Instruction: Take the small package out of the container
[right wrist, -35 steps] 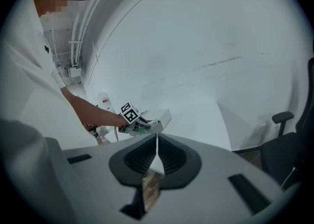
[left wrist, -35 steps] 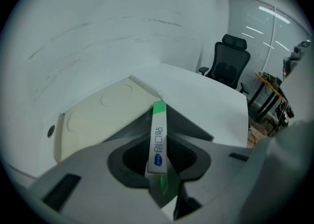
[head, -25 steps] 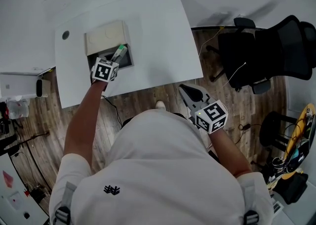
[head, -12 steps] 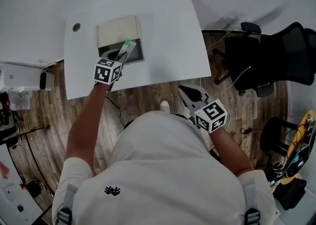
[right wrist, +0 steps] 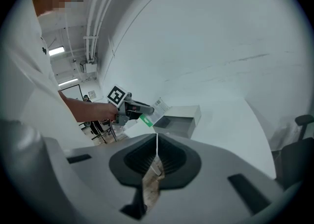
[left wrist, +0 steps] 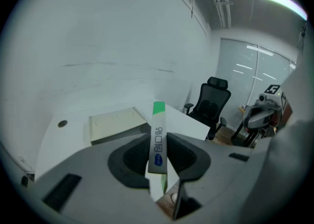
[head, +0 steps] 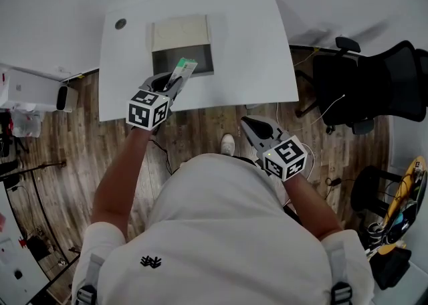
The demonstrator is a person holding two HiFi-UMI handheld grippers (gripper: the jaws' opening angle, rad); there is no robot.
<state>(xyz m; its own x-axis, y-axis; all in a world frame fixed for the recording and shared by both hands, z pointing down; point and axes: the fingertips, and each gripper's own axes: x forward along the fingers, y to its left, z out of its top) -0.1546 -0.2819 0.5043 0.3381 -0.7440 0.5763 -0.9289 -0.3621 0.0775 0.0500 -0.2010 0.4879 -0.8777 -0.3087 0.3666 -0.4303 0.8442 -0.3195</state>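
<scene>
The small package [head: 183,69], a slim white sachet with a green end, sticks up from my left gripper [head: 172,84], which is shut on its lower part. In the left gripper view the package [left wrist: 158,120] stands between the jaws, above the near edge of the white table [head: 247,49]. The container [head: 179,32], a beige box with its lid folded back and a dark inside, sits just beyond; it also shows in both gripper views [left wrist: 115,122] [right wrist: 182,119]. My right gripper [head: 257,130] hangs over the floor by the person's body, its jaws [right wrist: 157,142] together with nothing held.
A grey cable hole [head: 120,24] marks the table's far left corner. A black office chair [head: 374,83] stands to the right of the table. White equipment [head: 33,89] and cables lie on the wooden floor at the left.
My left gripper has lifted the package up out of the container and drawn it back toward the table's near edge. The right gripper has stayed where it was.
</scene>
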